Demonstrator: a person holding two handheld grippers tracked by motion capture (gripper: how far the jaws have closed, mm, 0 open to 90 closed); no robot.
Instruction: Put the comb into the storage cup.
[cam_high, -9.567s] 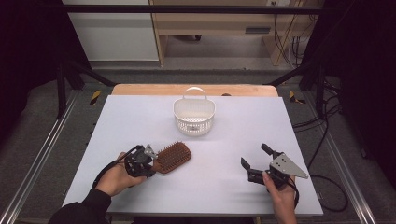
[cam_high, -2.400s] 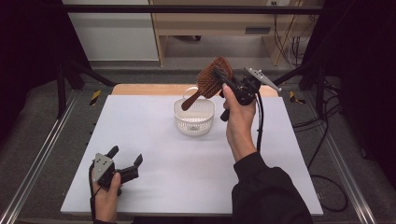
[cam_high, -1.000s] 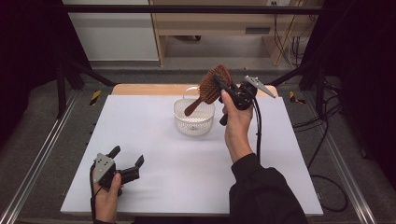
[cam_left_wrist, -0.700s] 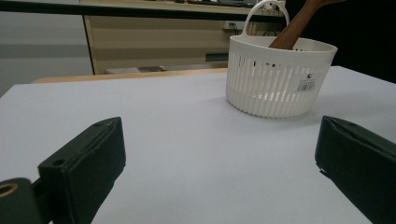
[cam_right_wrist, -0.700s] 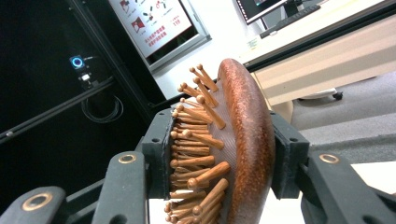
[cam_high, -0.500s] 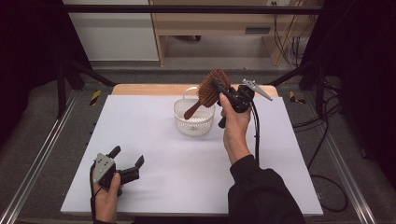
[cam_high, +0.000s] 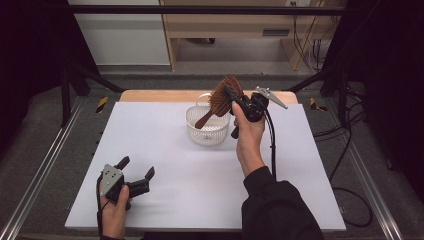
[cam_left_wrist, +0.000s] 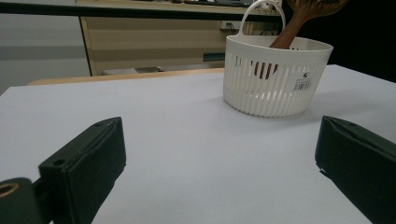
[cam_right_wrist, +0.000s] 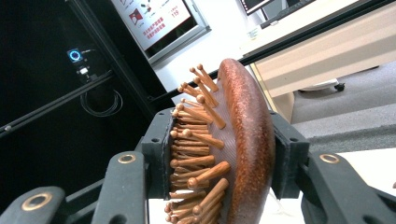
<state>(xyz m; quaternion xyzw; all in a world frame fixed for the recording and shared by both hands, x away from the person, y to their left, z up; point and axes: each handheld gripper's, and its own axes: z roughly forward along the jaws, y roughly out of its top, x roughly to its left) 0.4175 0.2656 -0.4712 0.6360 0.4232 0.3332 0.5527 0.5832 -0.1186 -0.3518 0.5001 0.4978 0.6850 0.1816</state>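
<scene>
Where the table (cam_high: 165, 150) comes nearest the person, the left tongs (cam_high: 134, 172) rest low over its white surface in the left hand (cam_high: 116, 207), jaws spread wide with only bare tabletop between them, as the left gripper view shows. Farther on, the right hand (cam_high: 247, 137) is raised above the table, and the right tongs (cam_high: 234, 98) are clamped on the head of a wooden hairbrush (cam_high: 223, 97), one pad against the peg bristles and the other against the smooth back. The brush (cam_right_wrist: 233, 154) slants downward, its handle dipping into a white slatted plastic basket (cam_high: 207, 131) at the far middle of the table; whether the handle tip touches the basket bottom is hard to tell through the slats.
</scene>
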